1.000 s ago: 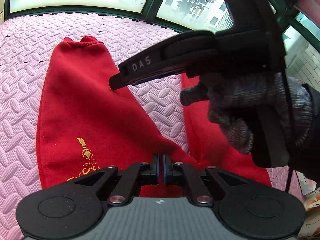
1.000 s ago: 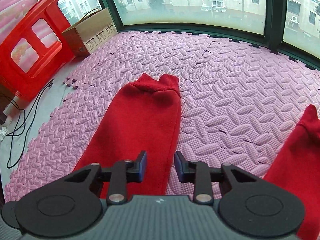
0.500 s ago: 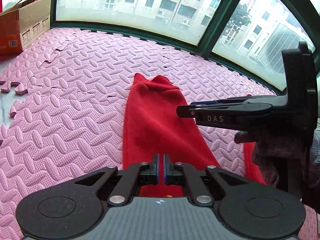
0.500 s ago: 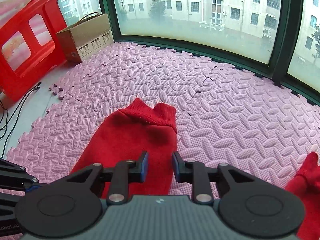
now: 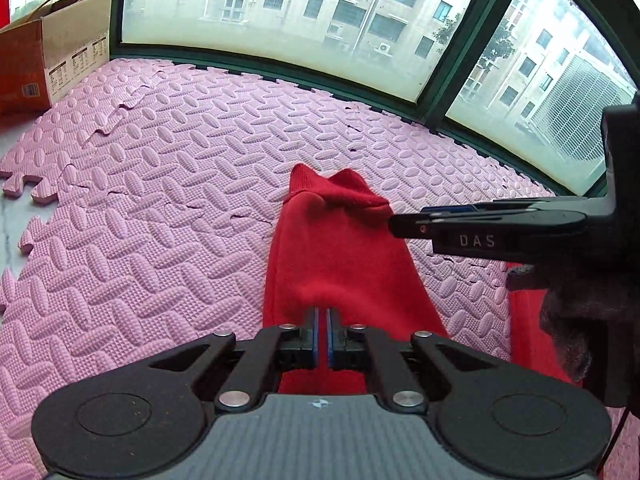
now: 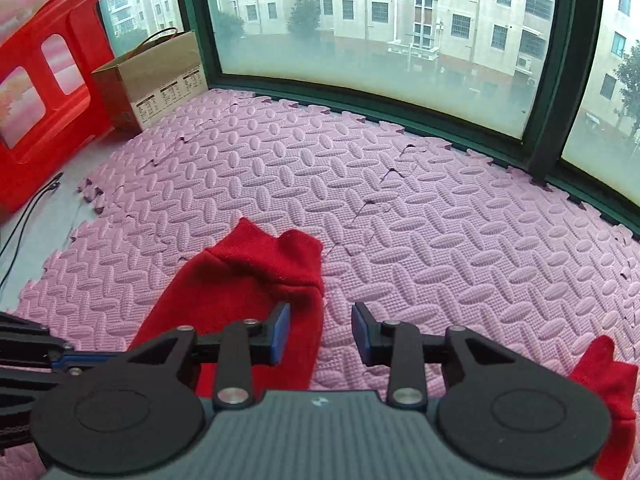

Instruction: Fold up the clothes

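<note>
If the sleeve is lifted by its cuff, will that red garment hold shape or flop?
The red garment will likely flop: its cuff already crumples. It looks like soft knit, so probably light. The textured foam mat may drag on it when pulled.

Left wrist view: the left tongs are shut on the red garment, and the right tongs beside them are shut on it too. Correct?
Not quite. The left tongs are shut on the red garment, but the right tongs are open, with a clear gap between the pads and nothing between them. The right wrist view shows this.
</note>
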